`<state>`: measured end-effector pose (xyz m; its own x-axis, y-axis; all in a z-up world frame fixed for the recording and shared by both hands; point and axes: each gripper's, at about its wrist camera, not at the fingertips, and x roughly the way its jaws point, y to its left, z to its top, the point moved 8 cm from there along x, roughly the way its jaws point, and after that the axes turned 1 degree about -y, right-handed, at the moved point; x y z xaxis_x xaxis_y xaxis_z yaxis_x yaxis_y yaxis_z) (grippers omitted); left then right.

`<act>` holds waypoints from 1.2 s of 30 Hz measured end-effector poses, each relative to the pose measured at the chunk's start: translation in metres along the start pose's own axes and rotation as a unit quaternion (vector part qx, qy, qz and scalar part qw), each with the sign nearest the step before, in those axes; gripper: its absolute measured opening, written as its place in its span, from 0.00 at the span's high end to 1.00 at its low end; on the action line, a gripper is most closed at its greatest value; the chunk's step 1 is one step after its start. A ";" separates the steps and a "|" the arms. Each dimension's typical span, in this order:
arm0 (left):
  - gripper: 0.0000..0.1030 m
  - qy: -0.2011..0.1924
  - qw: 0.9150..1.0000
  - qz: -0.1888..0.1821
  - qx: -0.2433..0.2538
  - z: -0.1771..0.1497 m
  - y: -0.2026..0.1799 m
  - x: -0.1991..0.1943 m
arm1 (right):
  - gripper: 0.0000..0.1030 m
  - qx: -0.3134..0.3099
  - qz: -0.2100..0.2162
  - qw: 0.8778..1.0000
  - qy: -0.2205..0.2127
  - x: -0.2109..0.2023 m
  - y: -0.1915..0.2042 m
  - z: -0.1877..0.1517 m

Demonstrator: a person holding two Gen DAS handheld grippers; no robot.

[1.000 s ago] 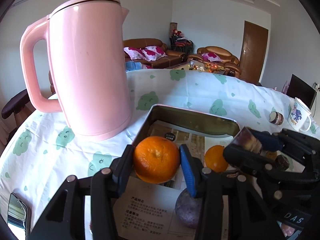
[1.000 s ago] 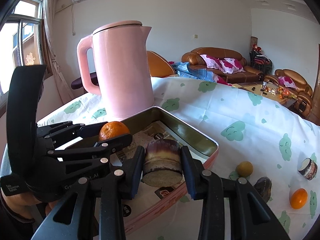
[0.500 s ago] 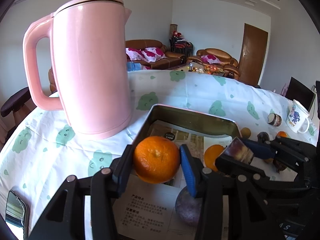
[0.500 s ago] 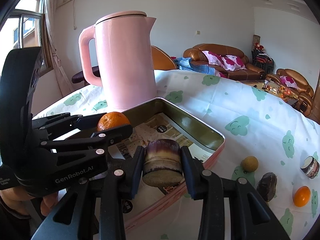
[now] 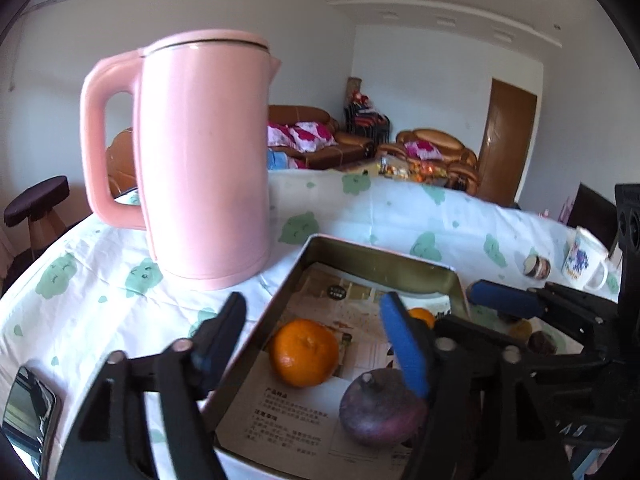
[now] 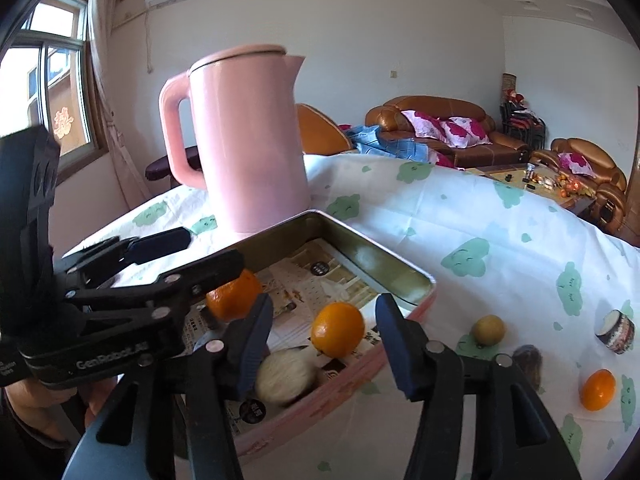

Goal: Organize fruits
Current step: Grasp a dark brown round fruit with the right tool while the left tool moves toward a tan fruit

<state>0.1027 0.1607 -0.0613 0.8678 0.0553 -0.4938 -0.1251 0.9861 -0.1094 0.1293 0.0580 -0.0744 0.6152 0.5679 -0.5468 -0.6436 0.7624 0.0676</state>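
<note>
The tin tray point(image 6: 416, 280) held 4 pieces: 2 oranges, one on the near left point(image 5: 304, 351) and a second point(image 6: 337, 329) further right, 1 purple round fruit point(image 5: 382, 412) at the near edge, and 1 cut sugarcane piece point(image 6: 285, 376) lying on its side on the printed paper lining point(image 5: 296, 428). Half a second before, the left gripper point(image 5: 316, 344) had clenched the near orange and the right gripper point(image 6: 324, 344) the cane; now both stood released with jaws spread wide, hovering over the tray, and those 2 items lay inside it. Outside on the cloud-print tablecloth point(image 6: 500, 232), right of the tray, sat 1 small yellow fruit point(image 6: 488, 330), 1 dark fruit point(image 6: 528, 360), 1 orange point(image 6: 598, 389) and 1 more cane piece point(image 6: 616, 331). A pink kettle point(image 5: 200, 160) stood just beyond the tray's far left corner, and a mug point(image 5: 584, 258) lay far right.
</note>
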 end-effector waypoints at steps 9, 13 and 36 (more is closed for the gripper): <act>0.17 -0.005 0.999 -0.006 0.035 0.015 -0.037 -0.021 | 0.46 -0.006 -0.059 0.998 -0.010 -0.059 -0.059 -0.009; 0.16 0.018 0.999 -0.020 0.035 0.014 -0.060 -0.018 | 0.46 0.010 -0.089 0.996 0.008 -0.073 -0.099 -0.029; 0.17 0.093 0.992 -0.050 0.069 -0.011 -0.141 0.027 | 0.58 0.062 -0.033 0.990 0.123 -0.044 -0.123 -0.088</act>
<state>0.1383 0.0218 -0.0682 0.7676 -0.0617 -0.6379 0.0353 0.9979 -0.0541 0.1409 -0.0879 -0.1320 0.5143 0.4346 -0.7393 -0.5363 0.8357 0.1182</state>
